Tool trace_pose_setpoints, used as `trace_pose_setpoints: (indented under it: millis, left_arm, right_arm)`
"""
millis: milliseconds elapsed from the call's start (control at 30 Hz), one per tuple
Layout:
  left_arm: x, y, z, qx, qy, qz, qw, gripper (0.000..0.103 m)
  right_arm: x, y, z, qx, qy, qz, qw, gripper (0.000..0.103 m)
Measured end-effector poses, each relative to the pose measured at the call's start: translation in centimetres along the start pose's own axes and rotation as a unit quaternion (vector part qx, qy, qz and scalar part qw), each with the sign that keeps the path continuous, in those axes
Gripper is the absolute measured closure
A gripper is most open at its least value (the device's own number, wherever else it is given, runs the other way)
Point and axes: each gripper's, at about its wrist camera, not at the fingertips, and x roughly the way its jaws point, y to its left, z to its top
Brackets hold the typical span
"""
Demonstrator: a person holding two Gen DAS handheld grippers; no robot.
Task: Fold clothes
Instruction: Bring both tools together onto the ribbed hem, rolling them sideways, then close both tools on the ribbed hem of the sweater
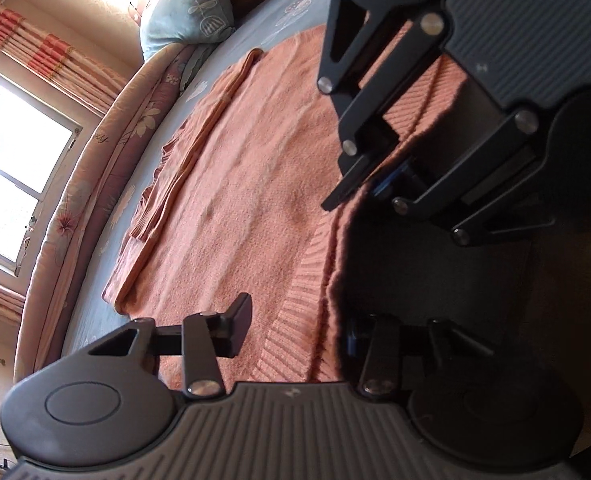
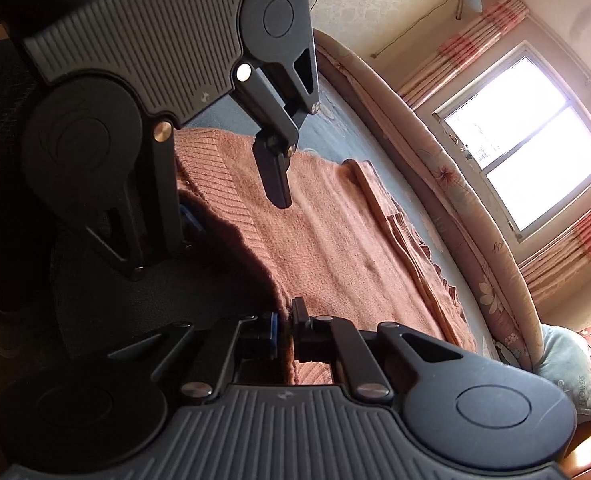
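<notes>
Across the bed [image 1: 95,312] in the left wrist view, a pink knitted sweater [image 1: 247,184] lies flat, its sleeve folded along the side nearer the window [image 1: 19,164]. The left tongs [image 1: 295,324] stand wide at the sweater's ribbed hem [image 1: 307,288], one finger over the knit, the other in shadow off the sweater's edge. The right tongs [image 1: 359,188] sit at the same hem, farther toward the pillow [image 1: 191,4].

From the right wrist view, the right tongs [image 2: 283,328] are drawn narrow, pinching the sweater [image 2: 335,232] at its hem. The left tongs [image 2: 235,200] hang wide farther along that hem, away from the pillow [image 2: 567,364].
</notes>
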Motion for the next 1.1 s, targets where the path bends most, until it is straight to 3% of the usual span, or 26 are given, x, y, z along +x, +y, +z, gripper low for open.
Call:
trace_pose_setpoints:
  millis: [67, 133, 233, 467, 800, 1100]
  left_arm:
    - [0.3, 0.0, -0.4, 0.014, 0.018, 0.006, 0.9997, 0.073]
    - [0.5, 0.0, -0.8, 0.019, 0.028, 0.012, 0.9994, 0.075]
    - [0.5, 0.4, -1.1, 0.005, 0.036, 0.014, 0.9992, 0.09]
    - [0.2, 1.0, -1.2, -0.021, 0.032, 0.017, 0.9991, 0.093]
    - [0.1, 1.8, -1.6, -0.045, 0.034, 0.006, 0.9984, 0.093]
    - [0.3, 1.4, -1.8, -0.036, 0.044, -0.002, 0.9984, 0.093]
  right_arm:
    - [-0.1, -0.1, 0.0, 0.001, -0.002, -0.001, 1.0, 0.095]
    - [-0.1, -0.2, -0.1, 0.004, -0.003, -0.001, 1.0, 0.095]
    - [-0.1, -0.2, -0.1, 0.005, -0.005, -0.005, 1.0, 0.094]
    - [0.5, 0.7, -1.4, -0.021, 0.015, -0.042, 0.999, 0.079]
    - [0.8, -2.8, -6.8, -0.008, 0.093, -0.092, 0.991, 0.077]
    - [0.5, -7.6, -11.1, 0.041, 0.144, -0.1, 0.984, 0.076]
